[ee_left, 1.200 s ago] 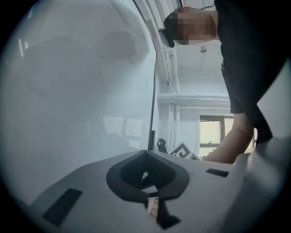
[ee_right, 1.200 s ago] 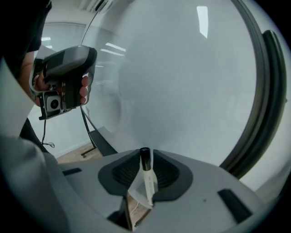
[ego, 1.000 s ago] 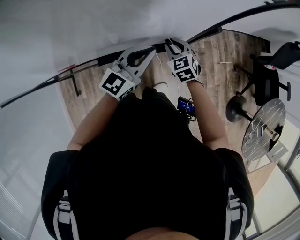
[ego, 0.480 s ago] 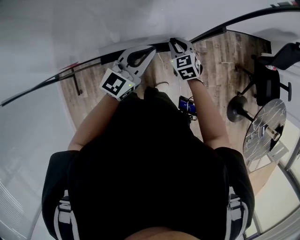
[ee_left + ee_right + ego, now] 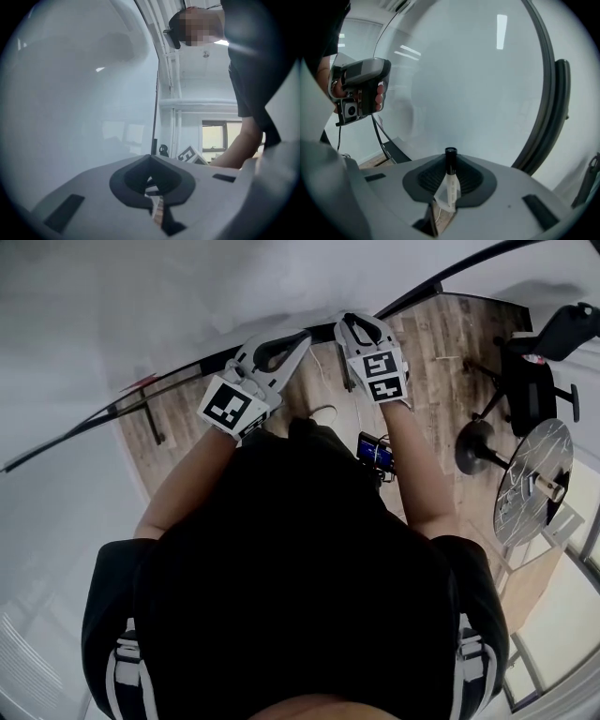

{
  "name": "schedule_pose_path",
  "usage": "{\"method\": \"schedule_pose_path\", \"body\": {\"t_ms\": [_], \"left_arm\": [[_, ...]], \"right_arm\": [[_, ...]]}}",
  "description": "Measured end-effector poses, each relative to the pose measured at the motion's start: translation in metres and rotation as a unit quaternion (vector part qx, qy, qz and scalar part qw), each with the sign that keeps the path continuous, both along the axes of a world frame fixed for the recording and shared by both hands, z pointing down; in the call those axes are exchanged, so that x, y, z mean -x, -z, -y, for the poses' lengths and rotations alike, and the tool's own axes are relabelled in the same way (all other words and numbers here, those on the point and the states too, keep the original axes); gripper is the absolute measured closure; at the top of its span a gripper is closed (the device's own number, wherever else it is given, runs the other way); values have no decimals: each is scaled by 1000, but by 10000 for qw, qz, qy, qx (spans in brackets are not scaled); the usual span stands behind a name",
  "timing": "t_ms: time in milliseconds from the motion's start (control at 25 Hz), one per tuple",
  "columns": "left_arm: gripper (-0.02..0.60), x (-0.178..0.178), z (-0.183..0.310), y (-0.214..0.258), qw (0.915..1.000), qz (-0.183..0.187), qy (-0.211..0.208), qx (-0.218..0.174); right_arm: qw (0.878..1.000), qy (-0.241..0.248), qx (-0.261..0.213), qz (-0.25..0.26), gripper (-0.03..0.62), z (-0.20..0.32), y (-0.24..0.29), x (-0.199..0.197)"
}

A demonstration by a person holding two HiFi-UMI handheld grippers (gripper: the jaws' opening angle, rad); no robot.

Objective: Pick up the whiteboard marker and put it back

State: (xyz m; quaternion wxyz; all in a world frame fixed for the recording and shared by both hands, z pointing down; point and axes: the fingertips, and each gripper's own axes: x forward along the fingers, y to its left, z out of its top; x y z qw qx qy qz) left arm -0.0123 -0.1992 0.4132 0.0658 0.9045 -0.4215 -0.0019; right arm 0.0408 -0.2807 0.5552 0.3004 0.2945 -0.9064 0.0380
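Note:
The whiteboard marker [image 5: 450,180], white-bodied with a black cap, stands upright between the jaws of my right gripper [image 5: 449,193], which is shut on it. It points at the whiteboard [image 5: 468,84] close ahead. In the head view the right gripper [image 5: 362,327] reaches the dark ledge [image 5: 323,332] at the board's lower edge; the marker is hidden there. My left gripper [image 5: 284,345] sits beside it on the left, just short of the same ledge. Its jaws are shut with nothing between them [image 5: 151,190]. The right gripper view shows the left gripper [image 5: 360,89] held in a hand.
The whiteboard [image 5: 187,306] fills the upper left, with its dark frame [image 5: 551,108] curving along the edge. On the wooden floor [image 5: 441,362] to the right stand an office chair [image 5: 536,371] and a round table [image 5: 532,482]. A small dark device [image 5: 375,452] lies by the person's feet.
The right gripper has moved slightly up and toward the board's ledge with the marker. The left gripper has hardly moved.

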Motion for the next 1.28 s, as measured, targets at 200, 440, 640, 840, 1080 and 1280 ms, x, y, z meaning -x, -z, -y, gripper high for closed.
{"method": "schedule_pose_path", "body": {"t_ms": [200, 440, 640, 840, 1080, 1280], "left_arm": [[578, -3, -4, 4, 9998, 57, -164, -35], [578, 1, -11, 8, 9995, 98, -303, -83], [578, 1, -15, 17, 9988, 99, -443, -158], [578, -2, -20, 18, 9979, 118, -619, -166], [578, -7, -27, 24, 9960, 129, -853, -247], [578, -12, -37, 30, 9936, 91, -1087, -306]], "right_arm": [[9997, -182, -105, 116, 533, -4, 17, -6], [9983, -392, -258, 343, 533, -12, 45, -6], [9954, -549, -415, 665, 533, -23, 86, -7], [9913, -692, -659, 905, 533, -35, 121, -13], [9840, -860, -534, 1469, 533, -56, 152, -21], [9783, -902, -663, 1744, 533, -80, 178, -28]]}}
